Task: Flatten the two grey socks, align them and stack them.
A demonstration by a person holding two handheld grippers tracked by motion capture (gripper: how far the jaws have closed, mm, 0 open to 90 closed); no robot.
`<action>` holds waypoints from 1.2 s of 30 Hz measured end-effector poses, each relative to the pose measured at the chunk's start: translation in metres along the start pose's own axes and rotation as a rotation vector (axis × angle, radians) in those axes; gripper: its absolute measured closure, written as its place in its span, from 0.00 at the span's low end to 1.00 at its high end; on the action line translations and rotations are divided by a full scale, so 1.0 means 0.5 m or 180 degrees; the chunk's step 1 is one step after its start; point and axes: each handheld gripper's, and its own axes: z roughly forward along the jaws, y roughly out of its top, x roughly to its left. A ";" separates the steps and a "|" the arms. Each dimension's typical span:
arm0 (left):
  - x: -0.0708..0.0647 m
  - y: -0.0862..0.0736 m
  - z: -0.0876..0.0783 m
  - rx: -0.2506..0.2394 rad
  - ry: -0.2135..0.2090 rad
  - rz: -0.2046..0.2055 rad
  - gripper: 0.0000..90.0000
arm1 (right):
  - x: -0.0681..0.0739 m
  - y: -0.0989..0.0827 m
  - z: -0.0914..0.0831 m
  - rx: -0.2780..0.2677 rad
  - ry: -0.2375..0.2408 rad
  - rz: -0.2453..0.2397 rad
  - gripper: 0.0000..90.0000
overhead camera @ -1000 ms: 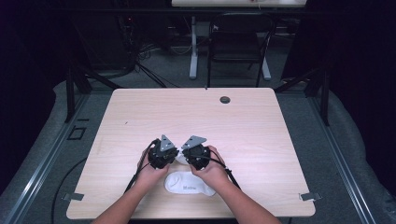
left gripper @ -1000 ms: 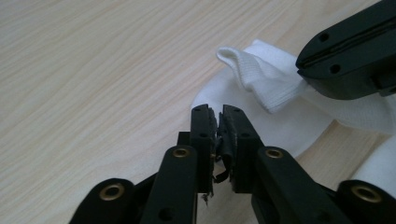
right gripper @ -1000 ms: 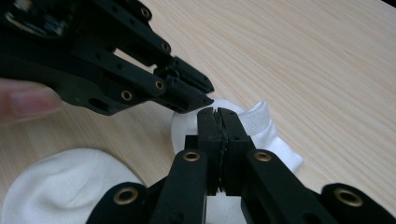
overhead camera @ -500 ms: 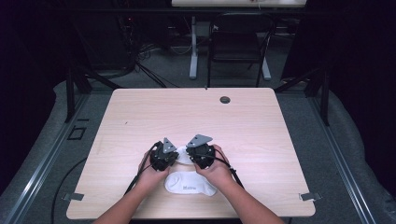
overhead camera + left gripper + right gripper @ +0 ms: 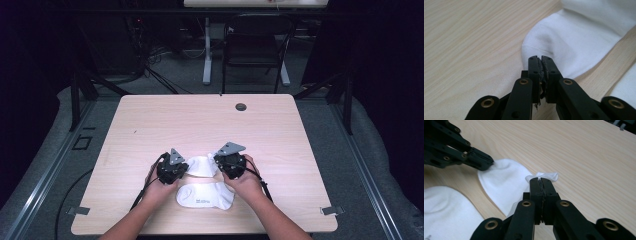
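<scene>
Both grippers are pinching the same white sock (image 5: pixel 201 165) — you are holding it by opposite edges at the near middle of the table (image 5: pixel 150 125).

Left gripper (image 5: pixel 541 65): you are keeping its jaws pressed together, with no gap showing between them in the left gripper view. The tips are sitting on the rounded edge of the sock, and a thin fold of cloth is caught between the pads. In the high view this gripper (image 5: pixel 175 169) is lying at the sock's left end.

Right gripper (image 5: pixel 540 185): its jaws are likewise closed tight, and a small bunch of white fabric is sticking out past the tips. The sock's rest is draping back along the tabletop toward the left gripper, whose black tips are touching the far edge in the right gripper view. In the high view this gripper (image 5: pixel 229 162) is sitting at the sock's right end.

Second sock (image 5: pixel 205 195) — white, with a small grey mark — is lying flat just nearer you, between your wrists, close beside the held one.
</scene>
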 end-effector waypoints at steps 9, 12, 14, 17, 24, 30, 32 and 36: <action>0.002 -0.002 -0.002 0.0012 -0.0015 -0.0030 0.96 | -0.036 -0.050 -0.003 0.0111 -0.0120 0.0180 0.99; 0.002 -0.002 -0.003 0.0012 -0.0009 -0.0033 0.96 | -0.040 -0.066 0.001 0.0102 -0.0142 0.0250 0.99; 0.001 -0.003 -0.003 0.0007 -0.0002 -0.0043 0.96 | -0.043 -0.077 0.001 0.0137 -0.0178 0.0283 0.99; 0.001 -0.005 -0.005 0.0009 -0.0001 -0.0061 0.95 | -0.048 -0.091 0.002 0.0158 -0.0212 0.0349 0.99; 0.002 -0.010 -0.011 0.0011 -0.0004 -0.0129 0.95 | -0.059 -0.113 0.007 0.0246 -0.0270 0.0437 0.96; 0.002 -0.011 -0.010 -0.0010 0.0005 -0.0117 0.95 | -0.061 -0.113 -0.010 0.0046 -0.0269 0.0595 0.93; 0.002 -0.010 -0.011 0.0008 0.0000 -0.0106 0.95 | -0.055 -0.103 -0.014 -0.0073 -0.0220 0.0625 0.92; 0.004 -0.011 -0.010 0.0004 -0.0020 -0.0117 0.95 | -0.036 -0.082 -0.006 -0.0143 -0.0099 0.0499 0.87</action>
